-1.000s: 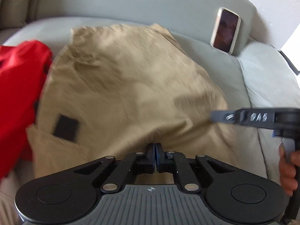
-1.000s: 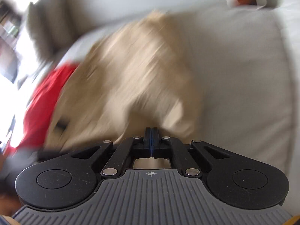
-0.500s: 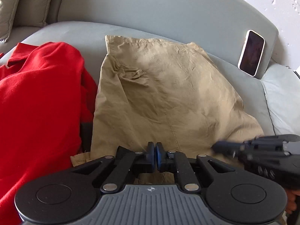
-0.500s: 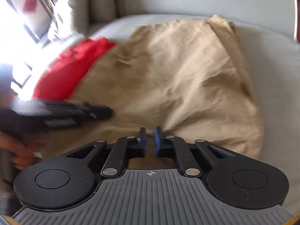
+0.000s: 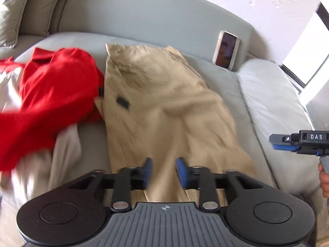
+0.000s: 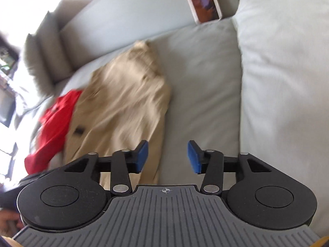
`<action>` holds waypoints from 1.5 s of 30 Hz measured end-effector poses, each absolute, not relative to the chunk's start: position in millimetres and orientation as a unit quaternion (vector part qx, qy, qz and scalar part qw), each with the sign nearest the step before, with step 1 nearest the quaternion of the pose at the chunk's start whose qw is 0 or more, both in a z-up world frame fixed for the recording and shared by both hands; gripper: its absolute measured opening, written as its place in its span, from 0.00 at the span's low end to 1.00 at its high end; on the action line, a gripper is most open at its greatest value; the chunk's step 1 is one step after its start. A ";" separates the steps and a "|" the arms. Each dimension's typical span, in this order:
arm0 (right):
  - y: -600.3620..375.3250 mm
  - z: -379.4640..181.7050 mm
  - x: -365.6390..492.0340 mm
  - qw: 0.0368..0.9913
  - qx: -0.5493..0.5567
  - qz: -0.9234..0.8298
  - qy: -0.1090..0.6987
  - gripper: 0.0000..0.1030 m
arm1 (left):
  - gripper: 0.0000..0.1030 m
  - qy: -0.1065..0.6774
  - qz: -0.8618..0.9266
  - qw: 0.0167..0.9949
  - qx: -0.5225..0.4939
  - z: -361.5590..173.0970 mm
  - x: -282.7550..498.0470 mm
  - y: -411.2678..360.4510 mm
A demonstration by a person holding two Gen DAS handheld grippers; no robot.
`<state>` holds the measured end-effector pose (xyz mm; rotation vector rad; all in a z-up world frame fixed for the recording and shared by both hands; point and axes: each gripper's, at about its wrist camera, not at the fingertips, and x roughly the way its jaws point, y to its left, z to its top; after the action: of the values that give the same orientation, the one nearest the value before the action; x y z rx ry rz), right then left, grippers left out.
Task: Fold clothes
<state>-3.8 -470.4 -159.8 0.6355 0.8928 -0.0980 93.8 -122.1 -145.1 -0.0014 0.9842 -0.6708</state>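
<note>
Nearest in the left wrist view: left gripper (image 5: 162, 173), blue pads parted, jaws just opened, tan cloth passing under the gap but not pinched, so released. Same on the other side: right gripper (image 6: 167, 156) spread apart, jaws likewise just opened, nothing between the pads but bare cushion, its left finger over the trousers' edge.

Just beyond the fingers: tan trousers (image 5: 164, 107), laid lengthwise on the sofa (image 5: 271, 107), near end under the left gripper, far end close to the backrest, a small dark label on the left half. Ridge of slack running down the middle; possibly already doubled over, though motion blur leaves the layers hard to tell.

Touching the trousers' left edge: red garment (image 5: 51, 94), bunched, lying over a pale cloth (image 5: 65, 144). Farthest back: phone (image 5: 226, 50) propped against the backrest, well apart from the clothes.

Looks like the release after laying the piece down. For a clean next fold: flatten the central ridge first, then take the near hem at both corners, one gripper each, pinch through every layer, lift level and carry toward the backrest so edges meet. Worth keeping clear of the red garment, and lowering before letting go so the cloth does not slump
</note>
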 end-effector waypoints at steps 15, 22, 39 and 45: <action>-391.5 -232.4 -79.0 0.782 0.411 0.065 0.464 0.57 | 0.46 0.467 -0.350 0.811 -0.042 -161.7 45.9 -120.1; -385.9 -248.3 -77.3 0.782 0.432 0.104 0.437 0.57 | 0.23 0.503 -0.334 0.794 0.067 -201.9 62.7 -150.5; -360.8 -235.5 -69.8 0.778 0.445 0.110 0.429 0.19 | 0.22 0.480 -0.348 0.800 0.086 -183.2 57.6 -152.0; -368.8 -220.8 -64.0 0.722 0.559 0.108 0.393 0.19 | 0.51 0.366 -0.351 0.860 0.054 -120.0 44.0 -105.2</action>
<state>-64.0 -368.8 -220.8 1.2359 0.8690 0.2380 44.0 -105.2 -120.0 0.1138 0.7686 -0.7368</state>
